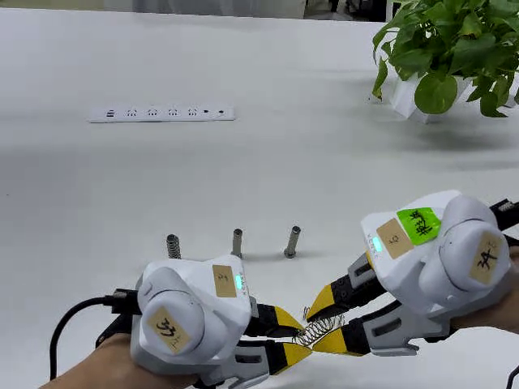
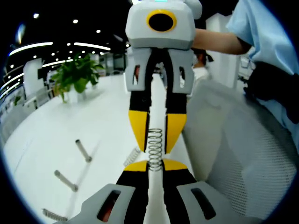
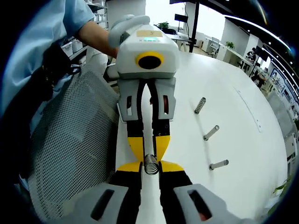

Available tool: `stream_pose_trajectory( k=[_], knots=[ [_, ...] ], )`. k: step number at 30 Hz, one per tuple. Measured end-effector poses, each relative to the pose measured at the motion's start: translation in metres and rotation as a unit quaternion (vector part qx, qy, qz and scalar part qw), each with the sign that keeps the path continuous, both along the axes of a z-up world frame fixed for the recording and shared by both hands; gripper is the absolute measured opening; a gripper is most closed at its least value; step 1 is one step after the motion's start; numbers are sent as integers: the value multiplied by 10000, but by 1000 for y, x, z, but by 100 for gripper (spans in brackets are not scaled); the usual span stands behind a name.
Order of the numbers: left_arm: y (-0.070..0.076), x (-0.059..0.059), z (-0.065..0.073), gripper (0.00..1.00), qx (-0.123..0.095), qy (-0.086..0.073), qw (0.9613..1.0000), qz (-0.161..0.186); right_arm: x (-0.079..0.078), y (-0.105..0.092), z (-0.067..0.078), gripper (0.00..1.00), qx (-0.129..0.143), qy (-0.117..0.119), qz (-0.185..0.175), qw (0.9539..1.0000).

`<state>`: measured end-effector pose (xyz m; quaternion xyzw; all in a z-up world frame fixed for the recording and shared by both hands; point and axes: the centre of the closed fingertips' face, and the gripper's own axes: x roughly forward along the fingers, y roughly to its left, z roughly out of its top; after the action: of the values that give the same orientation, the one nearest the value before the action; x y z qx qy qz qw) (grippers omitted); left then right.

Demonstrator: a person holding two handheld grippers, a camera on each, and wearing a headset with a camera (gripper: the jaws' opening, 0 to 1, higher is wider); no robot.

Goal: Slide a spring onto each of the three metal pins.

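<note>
Three metal pins stand in a row on the white table (image 1: 259,178). The left pin (image 1: 173,245) carries a spring; the middle pin (image 1: 237,241) and the right pin (image 1: 292,241) are bare. In front of them my two grippers meet tip to tip over one loose spring (image 1: 324,327). My left gripper (image 1: 304,336) is shut on one end of that spring (image 2: 155,148). My right gripper (image 1: 315,328) is shut on the other end (image 3: 150,164). Another spring (image 2: 132,156) lies on the table by the jaws.
A white power strip (image 1: 162,113) lies at the far left and a potted plant (image 1: 454,49) at the far right corner. A mesh chair (image 3: 70,140) stands past the table's near edge, beside the person's blue sleeve (image 2: 261,32).
</note>
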<state>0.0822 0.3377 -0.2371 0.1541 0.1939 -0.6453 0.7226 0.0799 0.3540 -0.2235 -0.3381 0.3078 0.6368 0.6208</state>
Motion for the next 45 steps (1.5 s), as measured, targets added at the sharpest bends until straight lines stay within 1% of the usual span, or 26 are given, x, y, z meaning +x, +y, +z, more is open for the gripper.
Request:
stream_pose_trajectory(
  k=[6,14,19,25,26,32,36,37,39,40,43,45],
  knots=[
    [-2,-2,1,9,-15,20,10000,-56,-1,2,0,14,-25,44,77,10000],
    [-3,-2,0,9,15,16,10000,-83,-3,1,-2,13,-100,96,150,9998],
    [-2,-3,-1,9,30,43,9999,-93,-3,2,-3,13,-147,96,204,9996],
    [-3,-4,-1,9,34,59,9999,-106,-4,3,-2,13,-139,115,244,9995],
    [-3,-4,-1,9,17,70,9999,-94,-5,3,-3,13,-155,146,245,9995],
    [-3,-3,1,9,-5,46,10000,-72,-5,3,-3,13,-191,142,292,9993],
    [-3,-5,1,10,-13,81,9999,-60,-7,3,-2,12,-204,203,325,9991],
    [-3,-5,1,10,-20,100,9999,-46,-7,3,-2,12,-211,209,326,9990],
    [-3,-4,1,10,-34,85,10000,-27,-7,3,-2,12,-235,198,374,9988],
    [-4,-5,1,10,-42,110,9999,-22,-7,3,-2,12,-248,205,390,9987],
    [-3,-4,1,10,-46,76,10000,16,-6,3,-3,12,-281,233,404,9985],
    [-2,-2,2,11,-88,129,9998,104,-5,4,-2,12,-278,228,403,9985]
  ],
)
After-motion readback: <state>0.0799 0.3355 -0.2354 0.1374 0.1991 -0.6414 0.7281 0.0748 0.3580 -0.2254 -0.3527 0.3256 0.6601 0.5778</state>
